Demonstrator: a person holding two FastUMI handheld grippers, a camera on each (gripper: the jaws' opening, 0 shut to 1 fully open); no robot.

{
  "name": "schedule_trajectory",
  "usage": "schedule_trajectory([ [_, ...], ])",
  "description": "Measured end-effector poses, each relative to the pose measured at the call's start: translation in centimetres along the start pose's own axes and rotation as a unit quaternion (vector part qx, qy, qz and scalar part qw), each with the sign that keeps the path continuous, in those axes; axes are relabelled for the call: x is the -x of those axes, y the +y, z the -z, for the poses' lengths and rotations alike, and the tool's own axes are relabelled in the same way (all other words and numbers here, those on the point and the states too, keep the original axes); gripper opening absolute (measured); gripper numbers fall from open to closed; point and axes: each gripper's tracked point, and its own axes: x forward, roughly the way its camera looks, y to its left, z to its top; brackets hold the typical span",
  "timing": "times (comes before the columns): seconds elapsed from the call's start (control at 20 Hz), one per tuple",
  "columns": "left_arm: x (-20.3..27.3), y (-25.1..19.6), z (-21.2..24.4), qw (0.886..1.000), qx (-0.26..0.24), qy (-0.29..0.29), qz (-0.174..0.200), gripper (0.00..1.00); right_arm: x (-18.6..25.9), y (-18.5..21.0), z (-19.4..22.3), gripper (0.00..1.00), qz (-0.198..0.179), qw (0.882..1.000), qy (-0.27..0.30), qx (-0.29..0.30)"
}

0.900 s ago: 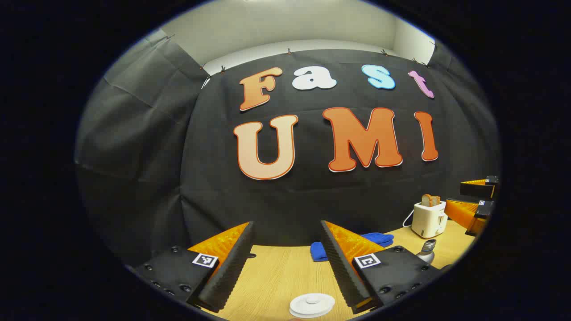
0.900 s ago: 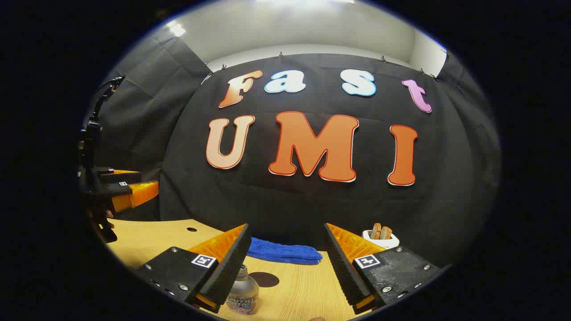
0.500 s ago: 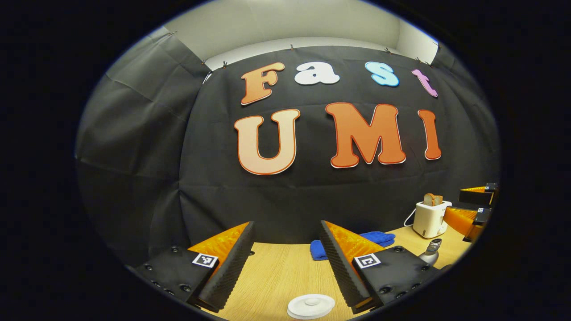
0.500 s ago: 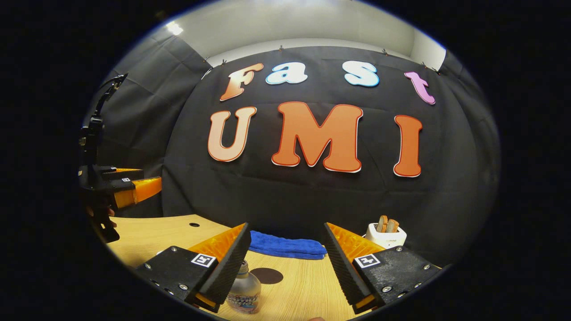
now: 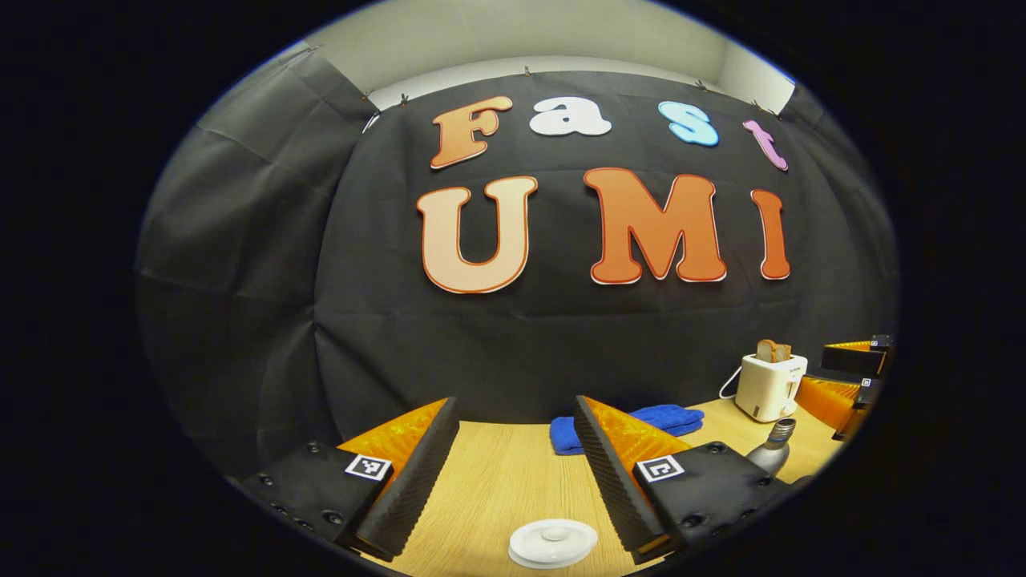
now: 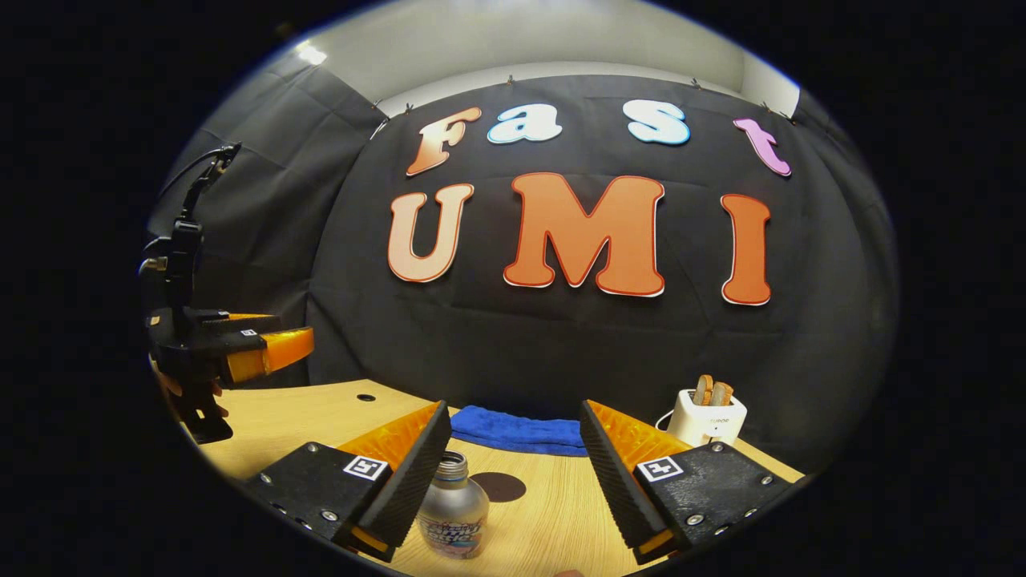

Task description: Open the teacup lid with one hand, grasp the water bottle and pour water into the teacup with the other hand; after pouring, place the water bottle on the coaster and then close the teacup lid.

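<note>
Both grippers hang above the tabletop (image 5: 497, 489) with nothing in them, so this looks like the approach before the first step, lifting the lid.

The left gripper (image 5: 513, 473) has its jaws spread wide, and the white lid (image 5: 553, 543) lies below and just ahead of the gap between them. Whether the lid sits on the teacup cannot be told, since nothing beneath it shows.

The right gripper (image 6: 513, 473) is also wide open and empty. The water bottle (image 6: 454, 505) stands upright and uncapped just beside its left finger, not between the two. The dark round coaster (image 6: 498, 486) lies just behind the bottle, with a blue cloth (image 6: 517, 430) farther back and a toaster (image 6: 706, 417) off to the bottle's right.

Next, I judge, the left gripper must drop over the lid's knob and close, while the right shifts sideways to bracket the bottle.
</note>
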Motion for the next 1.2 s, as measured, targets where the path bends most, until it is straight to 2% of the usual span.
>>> schedule_trajectory([
  [0.3,0.3,-1.0,3.1,0.999,-0.019,0.036,0.02,0.95,0.3,0.6,1.3,0.97,-0.024,0.999,0.024,-0.003],
  [0.5,0.4,-2.1,6.0,0.997,-0.023,0.069,0.041,0.96,0.8,2.2,3.2,0.97,-0.042,0.998,0.043,-0.001],
  [0.8,0.6,-2.5,10.2,0.991,-0.024,0.117,0.051,0.95,1.4,3.6,6.3,0.97,-0.067,0.995,0.073,-0.005],
  [1.1,0.8,-2.9,14.6,0.981,-0.034,0.178,0.064,0.97,1.3,4.5,9.4,0.97,-0.083,0.99,0.114,-0.015],
  [1.2,0.8,-2.8,15.6,0.979,-0.041,0.191,0.065,0.95,1.1,4.8,10.4,0.97,-0.086,0.988,0.126,-0.013],
])
